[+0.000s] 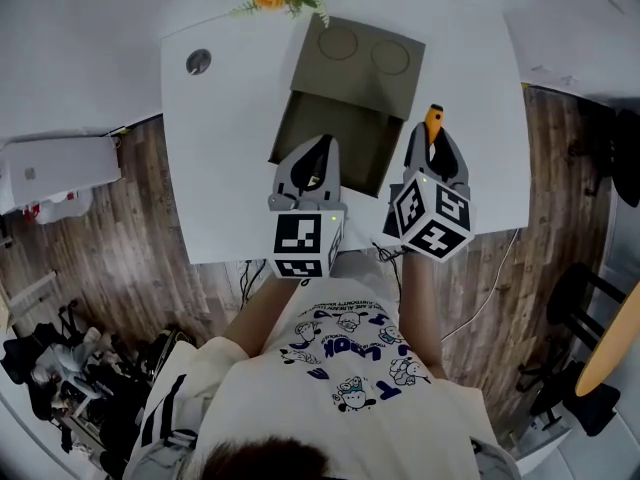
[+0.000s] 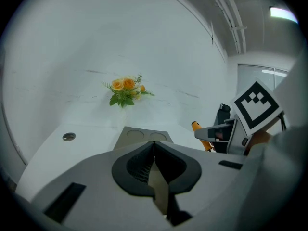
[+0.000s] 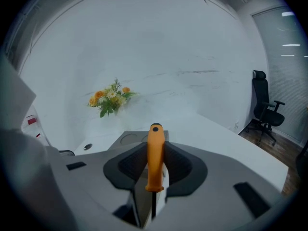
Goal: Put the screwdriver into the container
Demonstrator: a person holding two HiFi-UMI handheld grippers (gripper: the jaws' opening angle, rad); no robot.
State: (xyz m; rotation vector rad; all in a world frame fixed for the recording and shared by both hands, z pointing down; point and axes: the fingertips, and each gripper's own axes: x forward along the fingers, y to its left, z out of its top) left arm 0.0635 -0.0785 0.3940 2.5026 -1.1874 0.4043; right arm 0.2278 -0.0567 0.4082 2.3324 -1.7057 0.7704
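The right hand-held gripper point(image 3: 155, 147) is clamped on the orange-handled screwdriver point(image 3: 155, 160). Its pads press the handle from both sides. The butt of the handle sticks out past the fingertips and the dark shaft runs back toward the camera. That firm grip on the thick handle looks meant to carry the tool over the olive container point(image 1: 340, 128), which lies on the white worktop point(image 1: 230, 148) just ahead of this gripper and a little to its left. The screwdriver is above the worktop, not yet inside the container.

The left hand-held gripper point(image 2: 154, 146) has its jaws closed together with nothing between them. It hovers beside the right one, probably just keeping clear.

Only the head view shows the container's dark open compartment and how both grippers sit at its near edge. The right gripper view alone shows the pads on the handle, plus an office chair point(image 3: 263, 105) far off to its right. The left gripper view shows the handle jutting from the other gripper in profile. The yellow flowers point(image 2: 126, 91) stand well beyond the container.
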